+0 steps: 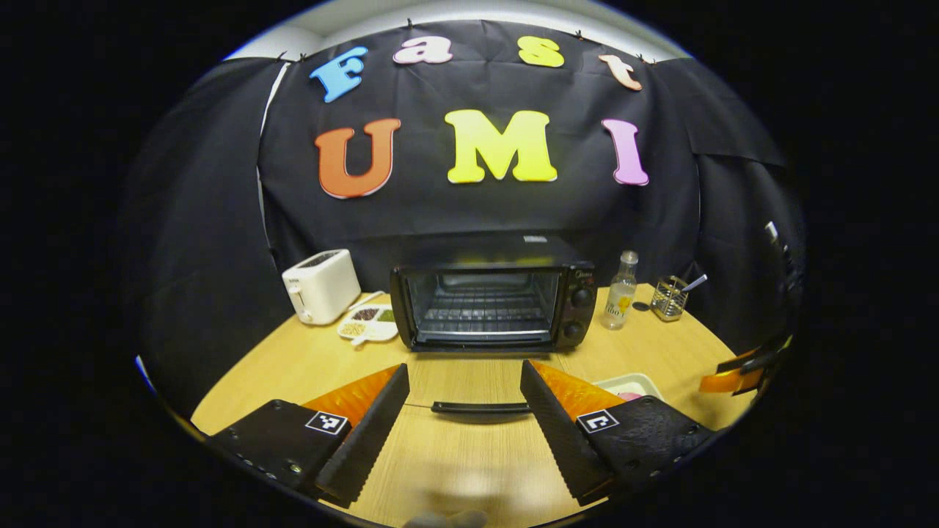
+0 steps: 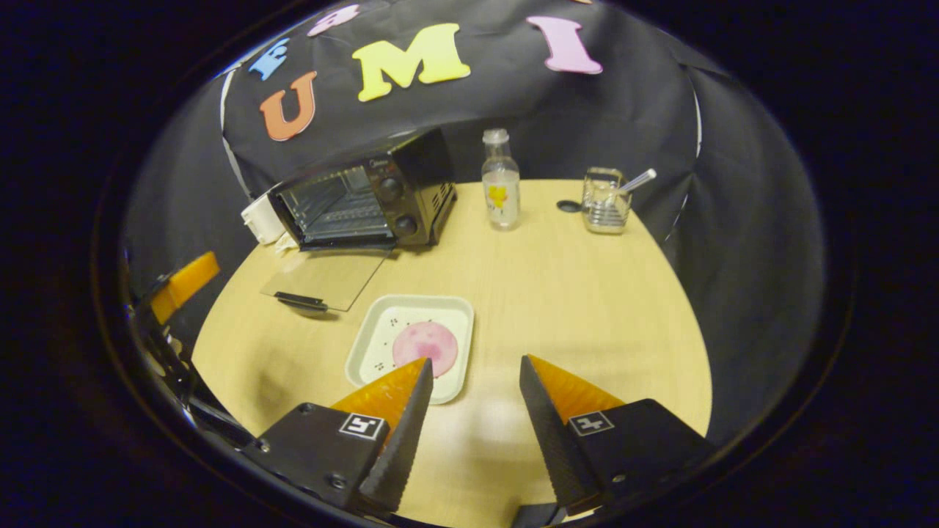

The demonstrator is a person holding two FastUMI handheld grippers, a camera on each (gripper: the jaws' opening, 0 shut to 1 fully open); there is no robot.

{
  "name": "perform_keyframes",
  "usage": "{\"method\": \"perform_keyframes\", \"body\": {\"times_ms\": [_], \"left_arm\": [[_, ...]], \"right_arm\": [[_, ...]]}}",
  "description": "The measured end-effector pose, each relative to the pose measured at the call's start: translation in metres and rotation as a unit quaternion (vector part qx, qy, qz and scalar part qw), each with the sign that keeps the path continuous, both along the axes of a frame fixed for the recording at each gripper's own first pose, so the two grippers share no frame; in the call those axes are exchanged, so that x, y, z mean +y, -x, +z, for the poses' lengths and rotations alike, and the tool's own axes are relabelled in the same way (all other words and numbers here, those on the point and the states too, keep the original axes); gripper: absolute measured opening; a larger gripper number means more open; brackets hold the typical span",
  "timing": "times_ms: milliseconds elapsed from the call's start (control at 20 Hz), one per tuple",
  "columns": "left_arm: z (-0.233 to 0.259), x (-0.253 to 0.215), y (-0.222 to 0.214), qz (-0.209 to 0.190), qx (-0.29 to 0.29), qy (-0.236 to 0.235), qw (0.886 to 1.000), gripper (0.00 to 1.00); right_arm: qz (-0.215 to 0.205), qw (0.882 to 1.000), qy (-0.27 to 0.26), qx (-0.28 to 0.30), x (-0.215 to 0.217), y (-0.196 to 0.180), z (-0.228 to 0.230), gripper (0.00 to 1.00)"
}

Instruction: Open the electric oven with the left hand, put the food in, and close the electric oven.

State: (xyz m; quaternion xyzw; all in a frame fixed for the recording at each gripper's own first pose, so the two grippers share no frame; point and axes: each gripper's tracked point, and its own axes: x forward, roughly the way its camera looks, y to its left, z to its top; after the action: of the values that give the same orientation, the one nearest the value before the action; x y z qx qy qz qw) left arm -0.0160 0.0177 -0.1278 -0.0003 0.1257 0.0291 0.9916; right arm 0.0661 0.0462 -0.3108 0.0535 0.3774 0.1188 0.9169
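Oven: the electric oven (image 1: 491, 293) stands at the back of the round wooden table (image 2: 587, 308), its cavity and wire rack exposed.
Door: the glass oven door (image 2: 326, 279) lies folded down flat toward the front, its black handle (image 1: 480, 408) at the near edge.
Left gripper: the left gripper (image 1: 463, 400) is spread wide and grips nothing; the handle sits between its fingers, though whether either finger touches it cannot be told.
Right gripper: the right gripper (image 2: 473, 389) is likewise open and empty, hovering above the table just beside the tray.
Food: a round pink slice (image 2: 425, 346) lies in a white tray (image 2: 370, 334) on the table, in front of the oven and to the right of the door.
Stage: opening looks done; the food is not yet picked up, so loading and closing remain.
Risk, grasp: the slice is thin and flat, so the fingers may slide over it or push the light tray instead of lifting the food.
Risk, door: carrying food over the lowered glass could knock it, and the left gripper near the handle could collide with the right one.
Risk, clutter: a clear bottle (image 2: 501, 180) and a wire utensil holder (image 2: 605, 199) stand to the oven's right, a white toaster (image 1: 321, 286) and a divided snack dish (image 1: 367, 323) to its left; a wide swing could tip the bottle.
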Motion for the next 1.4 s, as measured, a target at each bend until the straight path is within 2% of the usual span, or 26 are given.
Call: {"method": "perform_keyframes", "body": {"times_ms": [100,300,450,600,750,850,950,1050,1150,1250,1300,1400], "left_arm": [[0.029,0.001,0.014,0.009,-0.02,-0.005,1.0,0.97],[0.073,0.0,0.031,0.024,-0.047,-0.026,0.998,0.97],[0.095,-0.004,0.044,0.041,-0.057,-0.024,0.997,0.97],[0.105,-0.006,0.05,0.057,-0.059,-0.029,0.996,0.97],[0.101,-0.01,0.054,0.073,-0.049,-0.033,0.996,0.97],[0.099,-0.012,0.057,0.082,-0.041,-0.03,0.995,0.97],[0.102,-0.018,0.056,0.084,-0.042,-0.022,0.995,0.97],[0.105,-0.02,0.055,0.088,-0.047,-0.023,0.995,0.97],[0.105,-0.021,0.053,0.092,-0.048,-0.019,0.994,0.97],[0.106,-0.021,0.054,0.096,-0.047,-0.017,0.994,0.97],[0.107,-0.02,0.055,0.098,-0.046,-0.017,0.994,0.97],[0.107,-0.019,0.054,0.103,-0.044,-0.019,0.993,0.97]], "right_arm": [[0.013,1.0,-0.011,0.018,0.007,-0.013,-0.014,0.65],[0.034,0.998,-0.025,0.053,0.019,-0.037,-0.039,0.46],[0.038,0.996,-0.026,0.08,0.018,-0.051,-0.056,0.3],[0.044,0.993,-0.027,0.109,0.019,-0.055,-0.066,0.22],[0.046,0.989,-0.031,0.137,0.023,-0.053,-0.071,0.08],[0.047,0.985,-0.03,0.162,0.02,-0.051,-0.071,0.04],[0.047,0.98,-0.054,0.187,0.021,-0.052,-0.07,0.04],[0.048,0.97,-0.107,0.211,0.023,-0.054,-0.071,0.02],[0.038,0.956,-0.171,0.236,0.023,-0.053,-0.069,0.04],[0.029,0.943,-0.215,0.254,0.023,-0.052,-0.068,0.01],[0.027,0.939,-0.229,0.254,0.022,-0.052,-0.067,0.04],[0.023,0.937,-0.245,0.25,0.019,-0.051,-0.064,0.04]]}}
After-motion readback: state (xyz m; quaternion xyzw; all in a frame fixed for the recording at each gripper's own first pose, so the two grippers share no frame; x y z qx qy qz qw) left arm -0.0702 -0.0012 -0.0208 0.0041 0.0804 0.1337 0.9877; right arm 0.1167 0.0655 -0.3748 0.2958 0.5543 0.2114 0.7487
